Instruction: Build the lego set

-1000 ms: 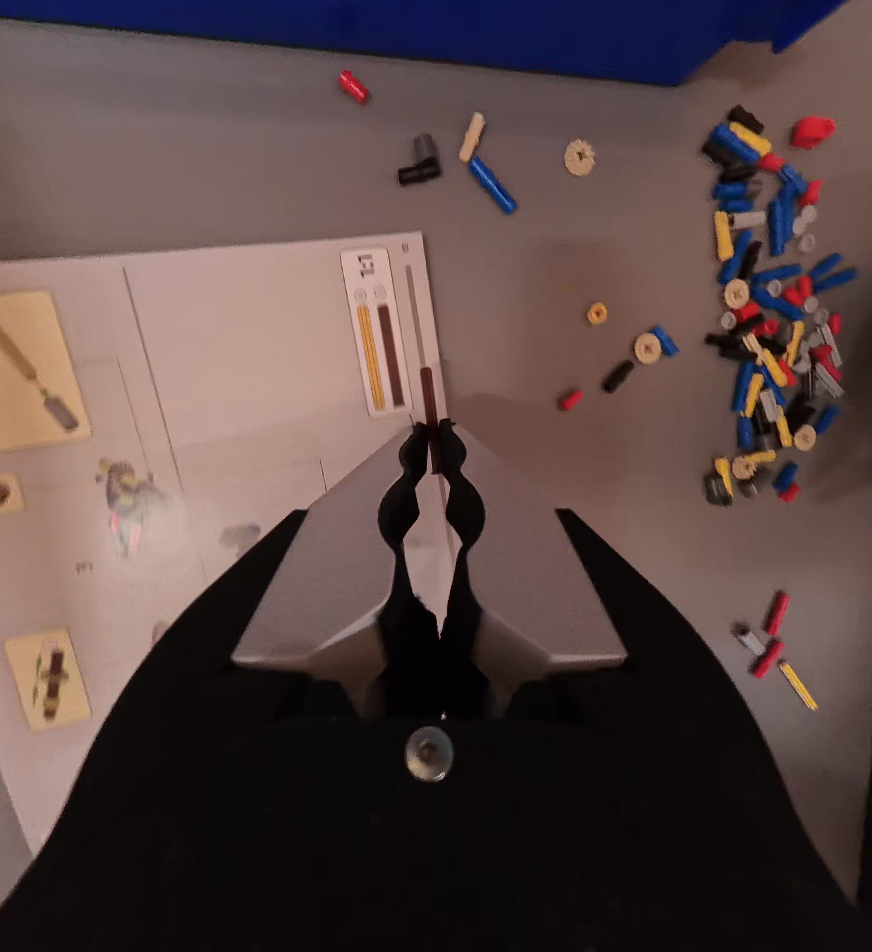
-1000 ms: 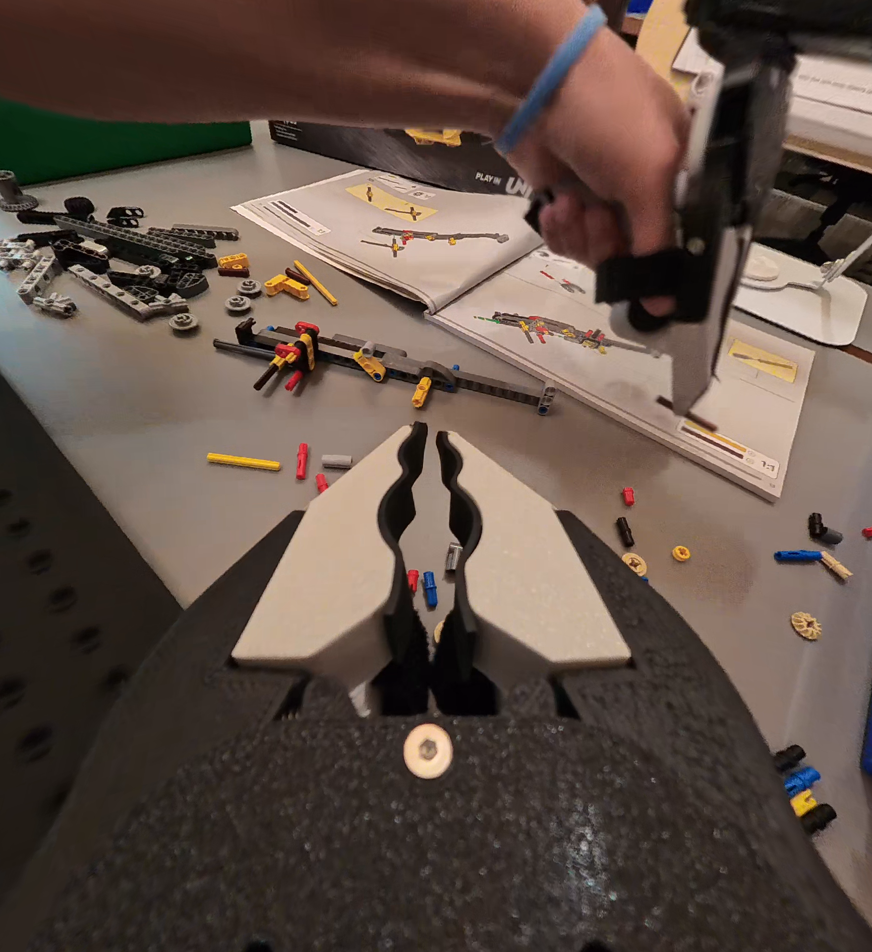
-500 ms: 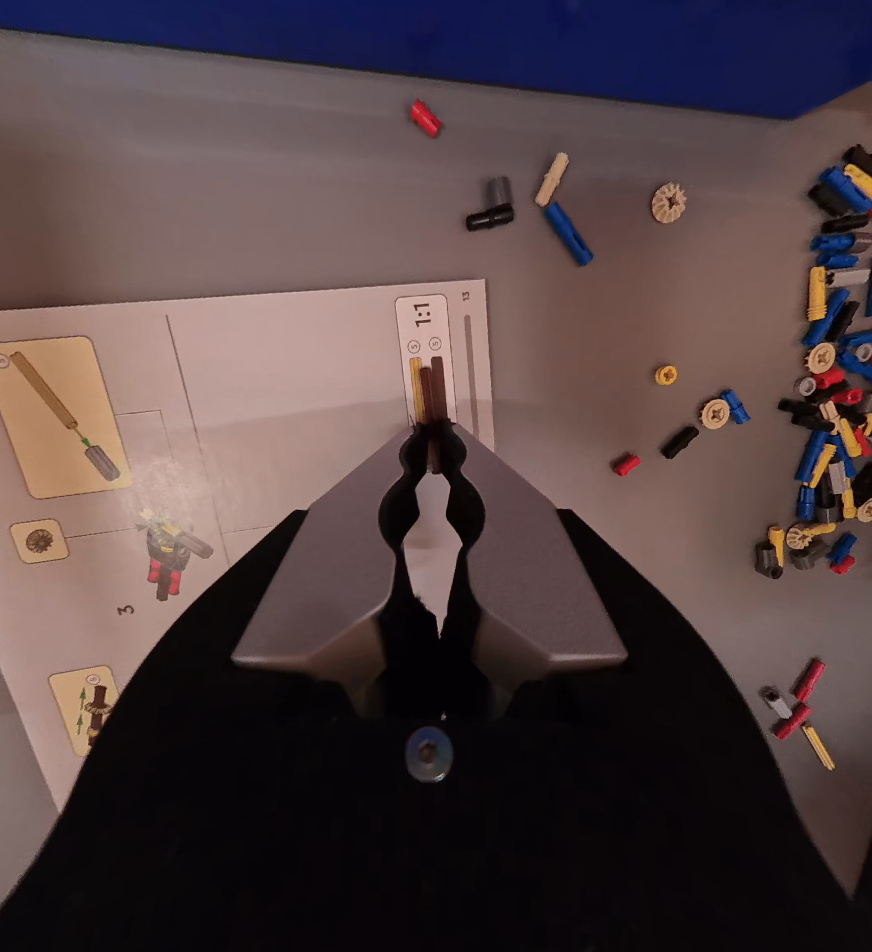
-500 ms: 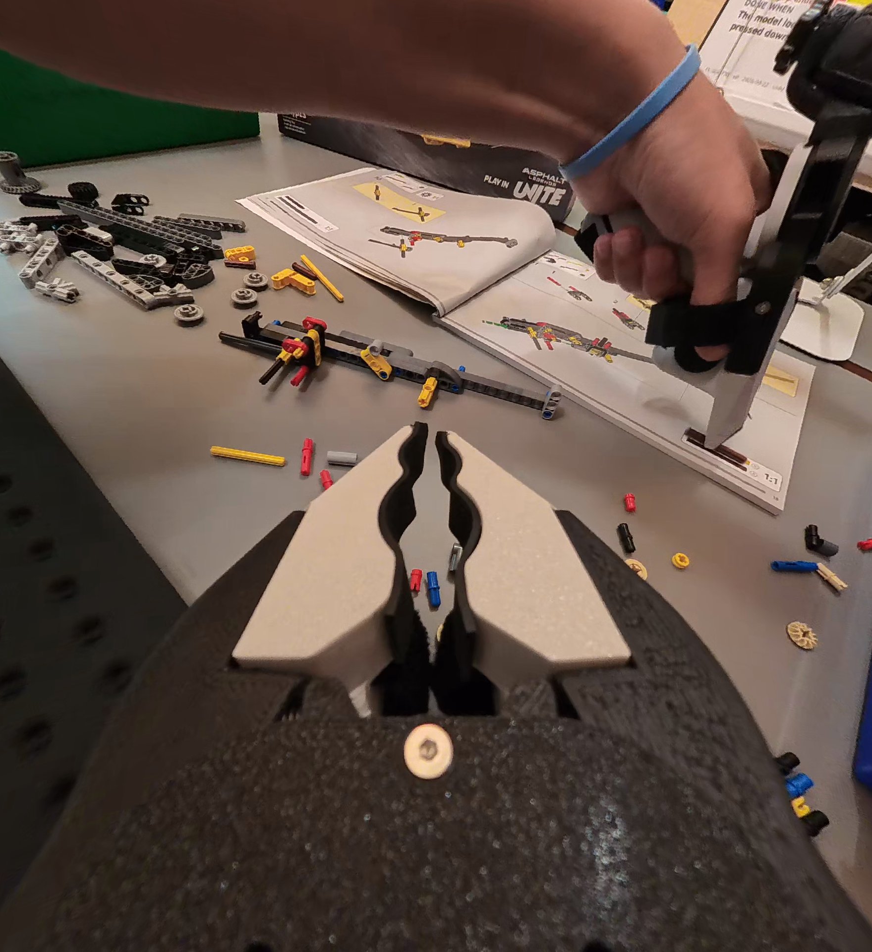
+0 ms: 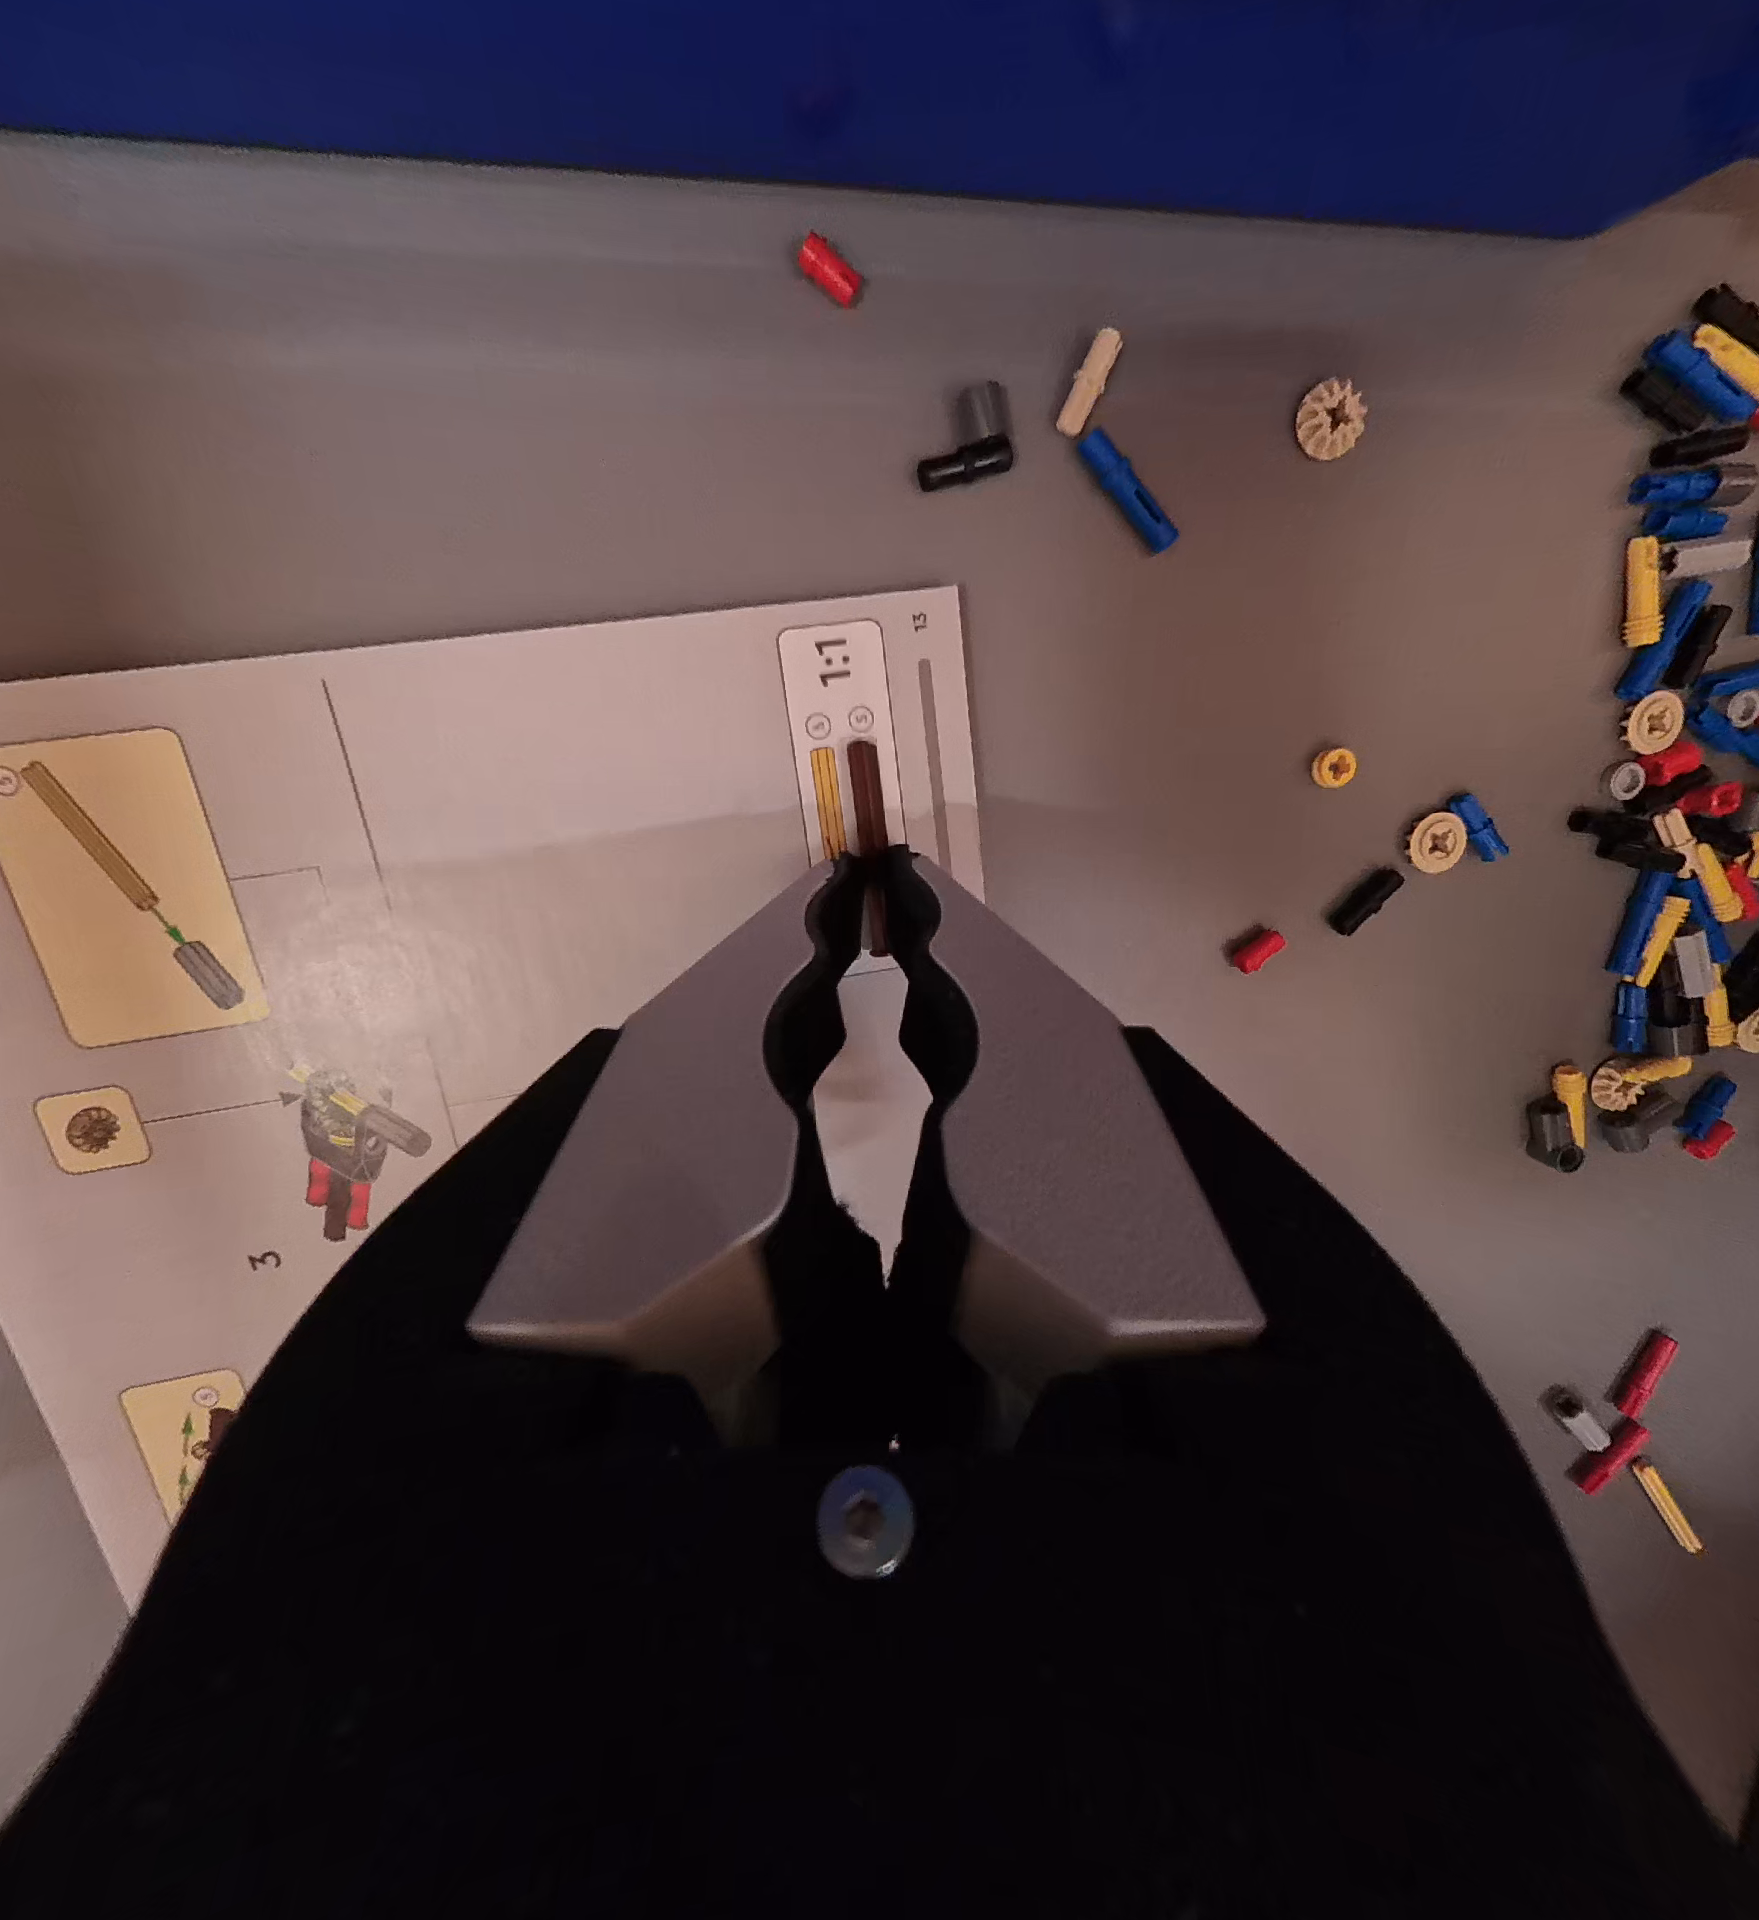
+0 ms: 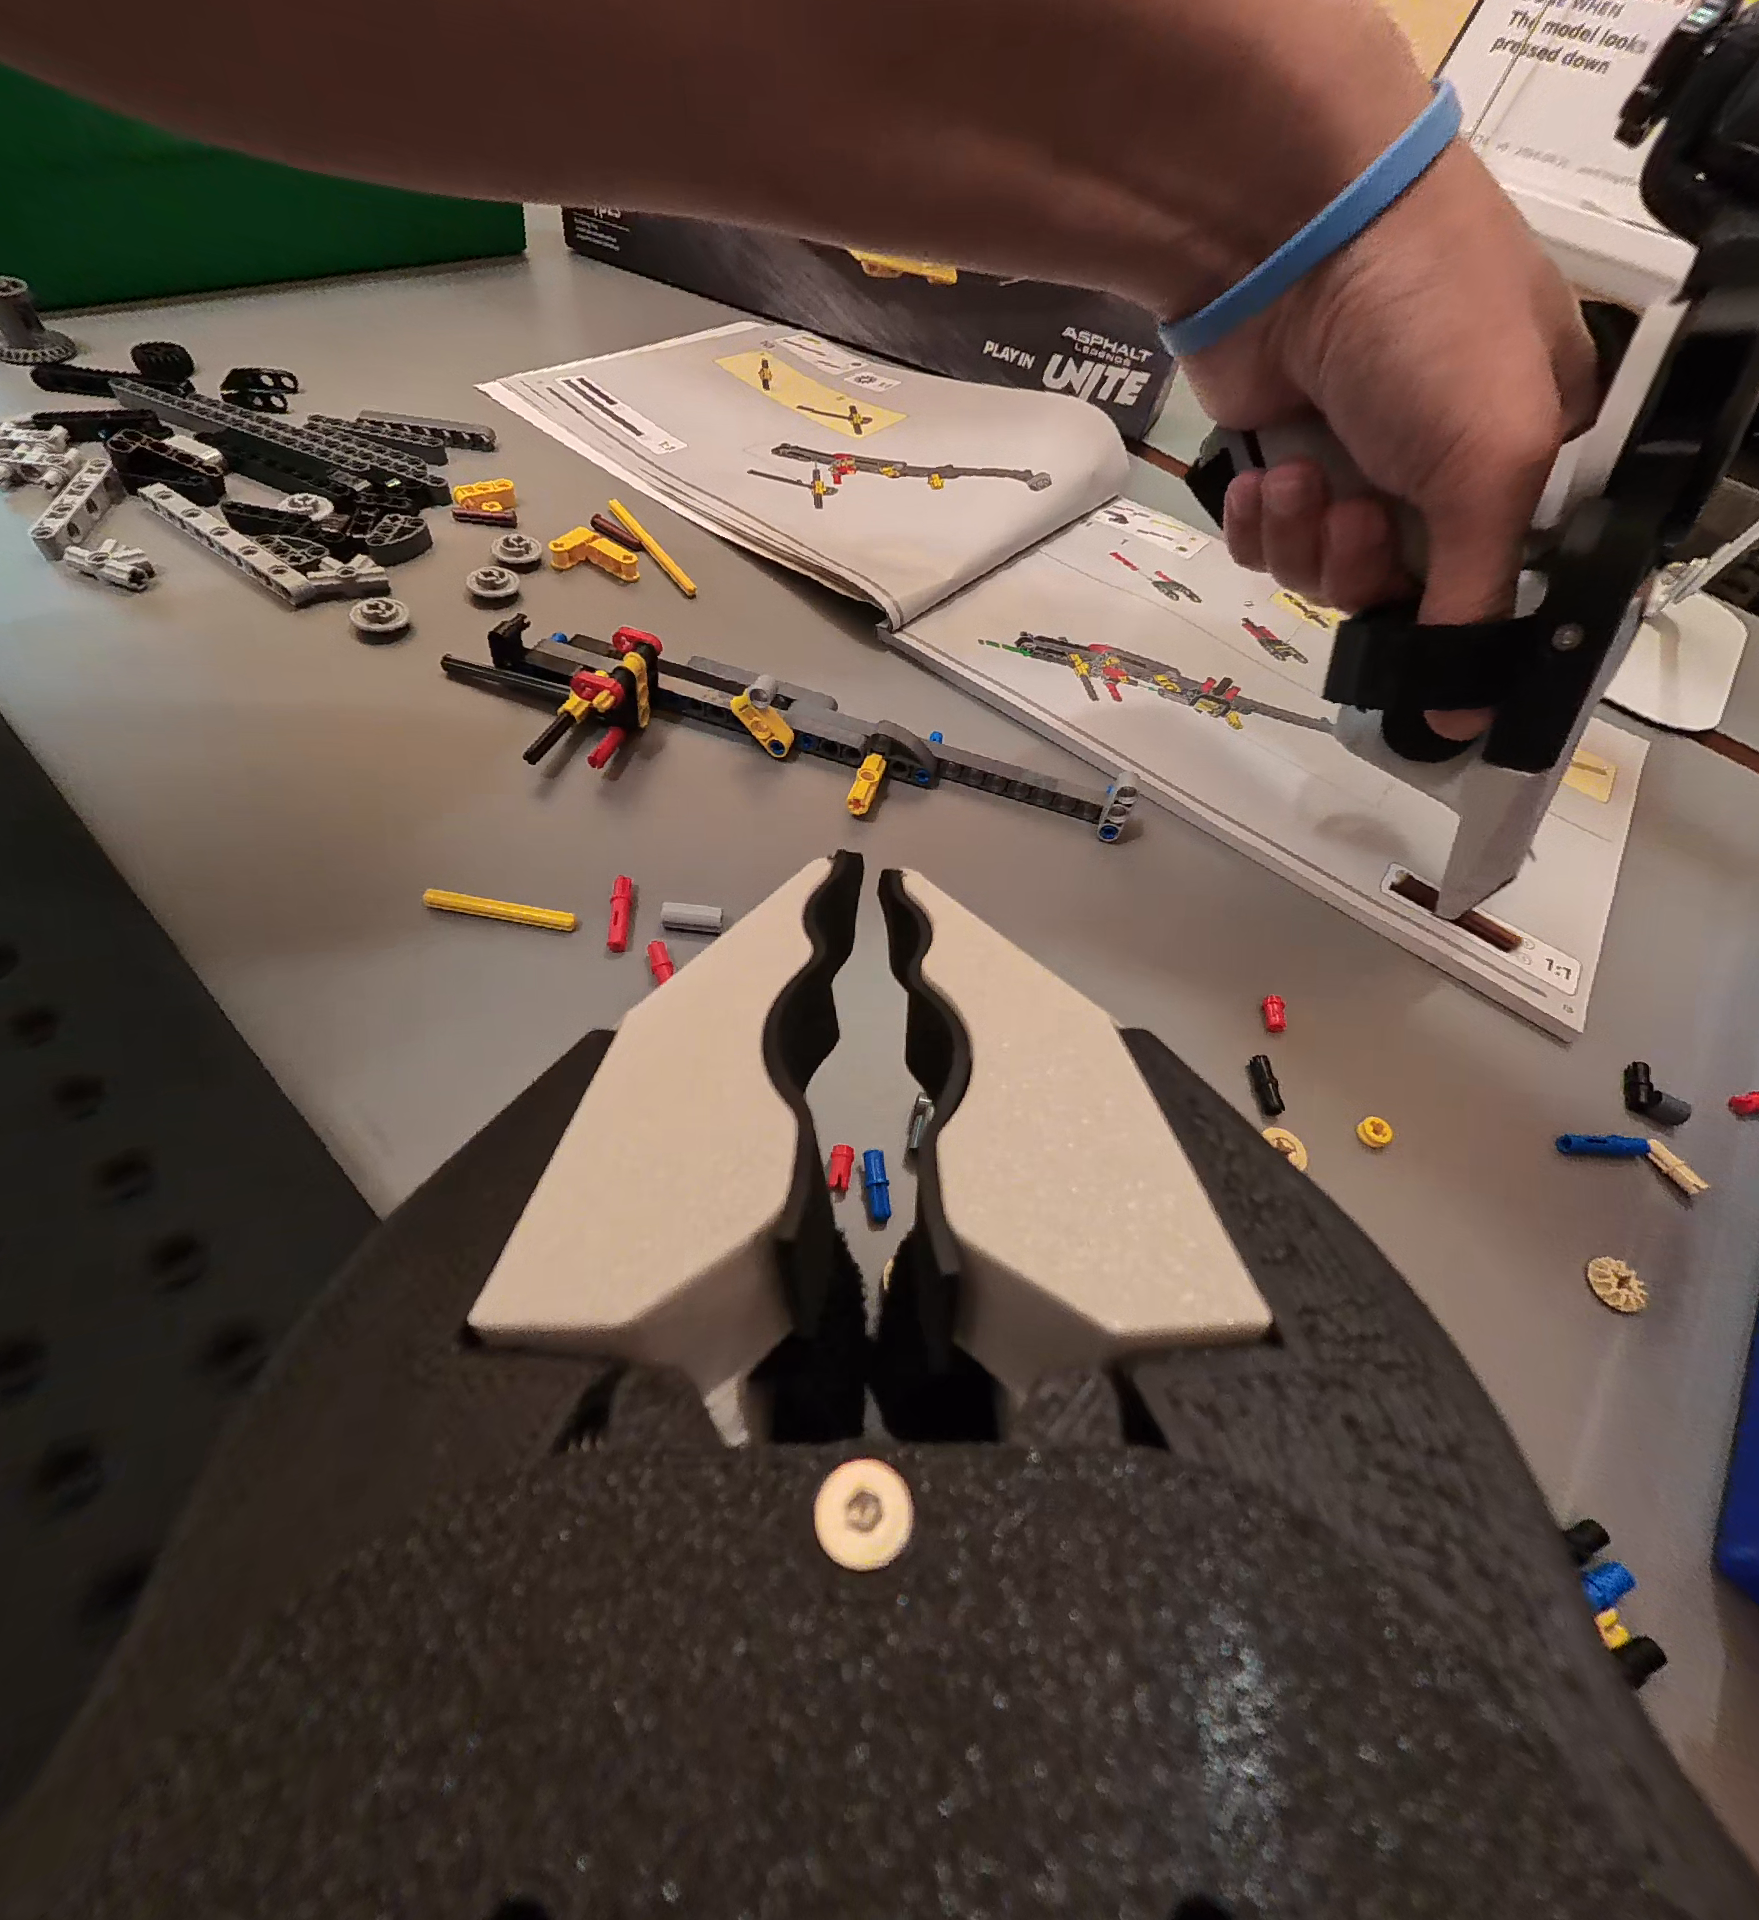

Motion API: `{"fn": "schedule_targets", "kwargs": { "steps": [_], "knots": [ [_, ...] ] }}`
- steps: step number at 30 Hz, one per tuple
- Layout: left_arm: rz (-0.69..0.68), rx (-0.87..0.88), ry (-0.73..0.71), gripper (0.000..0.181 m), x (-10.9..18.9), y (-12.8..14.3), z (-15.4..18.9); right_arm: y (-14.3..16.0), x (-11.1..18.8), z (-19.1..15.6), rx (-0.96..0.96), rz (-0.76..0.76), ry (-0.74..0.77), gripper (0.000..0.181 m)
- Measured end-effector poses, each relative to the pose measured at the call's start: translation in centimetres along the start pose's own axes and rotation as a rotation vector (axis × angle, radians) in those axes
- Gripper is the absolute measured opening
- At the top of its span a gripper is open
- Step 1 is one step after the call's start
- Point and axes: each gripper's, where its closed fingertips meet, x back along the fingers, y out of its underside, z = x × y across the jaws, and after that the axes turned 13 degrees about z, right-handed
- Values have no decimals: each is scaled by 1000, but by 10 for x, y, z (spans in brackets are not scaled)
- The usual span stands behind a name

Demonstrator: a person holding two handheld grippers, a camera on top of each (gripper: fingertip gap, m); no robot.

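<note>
My left gripper is shut on a brown axle and holds it flat against the size chart at the corner of the open instruction booklet, beside a printed yellow bar. In the right wrist view the left gripper points down at the page, held by a hand, with the brown axle lying on the booklet. My right gripper is shut and empty, hovering above the table in front of a long, partly built black and grey beam assembly.
A pile of small pins and gears lies right of the booklet. A blue bin borders the table. Loose beams, a yellow axle, scattered pins and the set's dark box are on the grey table. Some 20 cm of space lies between my two pairs of fingers.
My left gripper has come down and shifted the brown axle onto the size chart at the page's corner. My right gripper has stayed almost still.
</note>
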Motion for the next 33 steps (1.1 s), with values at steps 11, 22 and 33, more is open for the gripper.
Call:
{"fn": "schedule_targets", "kwargs": {
  "steps": [11,22,33],
  "knots": [
    [-4,-8,-25,2,0,0,0,0,0,0,1,1,-2,4],
    [315,117,-196,1,124,42,52,-10,5,7,-73,67,8,4],
    [258,400,-338,2,116,201,208,-6,3,9,-110,49,1,5]
  ]
}}
